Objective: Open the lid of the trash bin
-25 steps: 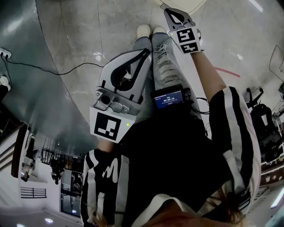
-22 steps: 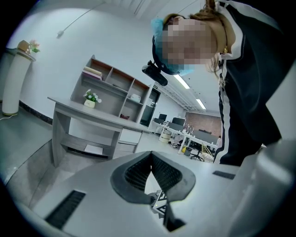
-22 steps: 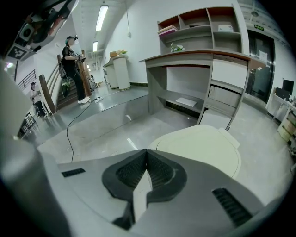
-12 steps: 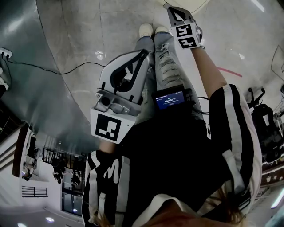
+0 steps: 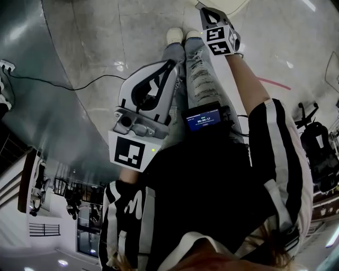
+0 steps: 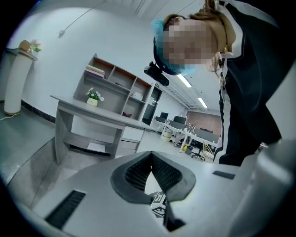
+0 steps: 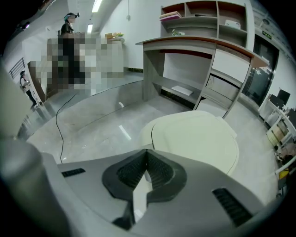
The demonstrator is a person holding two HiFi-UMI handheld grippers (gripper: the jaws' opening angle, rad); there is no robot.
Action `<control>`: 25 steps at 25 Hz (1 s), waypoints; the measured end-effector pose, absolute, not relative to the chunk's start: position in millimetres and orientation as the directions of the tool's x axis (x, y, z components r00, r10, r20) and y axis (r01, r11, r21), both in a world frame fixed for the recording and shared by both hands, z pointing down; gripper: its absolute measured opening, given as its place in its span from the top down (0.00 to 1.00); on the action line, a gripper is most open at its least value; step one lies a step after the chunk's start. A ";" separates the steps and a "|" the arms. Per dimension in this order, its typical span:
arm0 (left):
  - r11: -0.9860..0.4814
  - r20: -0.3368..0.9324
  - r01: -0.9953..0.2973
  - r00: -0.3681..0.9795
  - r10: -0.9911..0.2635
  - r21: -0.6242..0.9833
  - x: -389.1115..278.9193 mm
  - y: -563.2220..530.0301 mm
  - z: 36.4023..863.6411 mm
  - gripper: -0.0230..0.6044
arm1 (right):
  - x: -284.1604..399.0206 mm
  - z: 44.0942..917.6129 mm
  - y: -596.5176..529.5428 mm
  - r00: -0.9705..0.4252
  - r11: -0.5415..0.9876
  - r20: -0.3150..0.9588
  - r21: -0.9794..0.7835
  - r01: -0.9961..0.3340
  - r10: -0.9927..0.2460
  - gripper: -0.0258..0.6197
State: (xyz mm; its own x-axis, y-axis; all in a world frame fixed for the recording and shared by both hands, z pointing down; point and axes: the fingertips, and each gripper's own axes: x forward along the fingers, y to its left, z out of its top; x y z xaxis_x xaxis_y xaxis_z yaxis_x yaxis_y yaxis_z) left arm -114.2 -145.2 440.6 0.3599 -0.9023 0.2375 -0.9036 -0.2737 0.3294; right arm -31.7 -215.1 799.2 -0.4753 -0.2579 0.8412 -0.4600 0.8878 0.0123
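The left gripper is held well back from the trash bin, jaws pressed together on nothing. The right gripper, jaws likewise together and empty, is poised just short of the bin. The lid lies flat and closed; opening is judged not yet begun. Contents are hidden.

Shows the right tongs slightly higher and farther left in the head view than a second ago, tips nearer the frame's top edge. Shows the marker cube on them turned, with both patterned faces now more tilted than before.
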 end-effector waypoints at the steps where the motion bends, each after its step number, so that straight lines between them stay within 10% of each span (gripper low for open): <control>1: -0.275 0.239 -0.904 0.361 -0.901 0.328 -114.1 -145.2 440.7 0.96 | -31.2 800.1 -214.7 -0.473 0.885 0.842 0.011 -0.466 -0.260 0.95; 25: -0.276 0.236 -0.904 0.360 -0.902 0.326 -111.6 -146.9 441.0 0.96 | -22.5 814.9 -211.0 -0.375 0.842 0.843 0.157 -0.515 -0.386 0.95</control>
State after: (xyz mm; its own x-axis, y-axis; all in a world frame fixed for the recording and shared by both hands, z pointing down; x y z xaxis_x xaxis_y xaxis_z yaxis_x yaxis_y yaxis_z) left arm -111.6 -146.9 441.0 0.3604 -0.9024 0.2361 -0.9042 -0.2757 0.3263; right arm -22.5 -211.0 814.9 -0.3750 -0.3864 0.8427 -0.5154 0.8424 0.1569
